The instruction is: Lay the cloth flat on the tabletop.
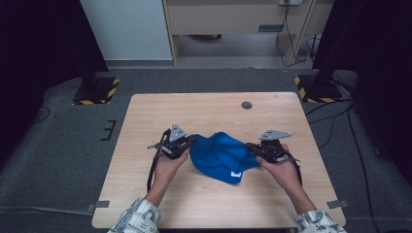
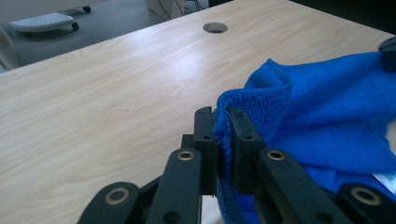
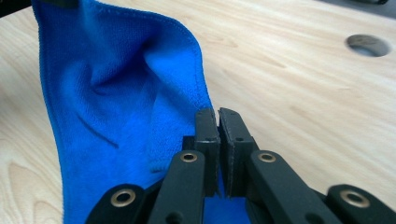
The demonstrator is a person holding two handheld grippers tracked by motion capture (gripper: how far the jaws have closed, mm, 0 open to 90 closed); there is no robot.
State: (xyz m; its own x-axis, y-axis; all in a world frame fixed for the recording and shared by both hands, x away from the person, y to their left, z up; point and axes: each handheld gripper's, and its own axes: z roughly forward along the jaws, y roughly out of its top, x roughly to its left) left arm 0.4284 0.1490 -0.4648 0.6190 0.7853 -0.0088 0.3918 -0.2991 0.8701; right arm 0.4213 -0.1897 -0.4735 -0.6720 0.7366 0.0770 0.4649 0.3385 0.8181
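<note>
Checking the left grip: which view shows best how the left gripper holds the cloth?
The left gripper view: the left gripper is shut on the cloth edge. The high view shows it small at the cloth's left side; the right gripper view shows only the cloth's far end.

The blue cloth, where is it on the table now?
In the high view the blue cloth lies bunched near the middle of the table, stretched between the left tongs and the right tongs.

One blue cloth (image 1: 219, 155), one white label (image 1: 236, 174) on it, two grippers, one wooden table (image 1: 204, 114) with one round hole (image 1: 247, 105), two striped stand bases
</note>
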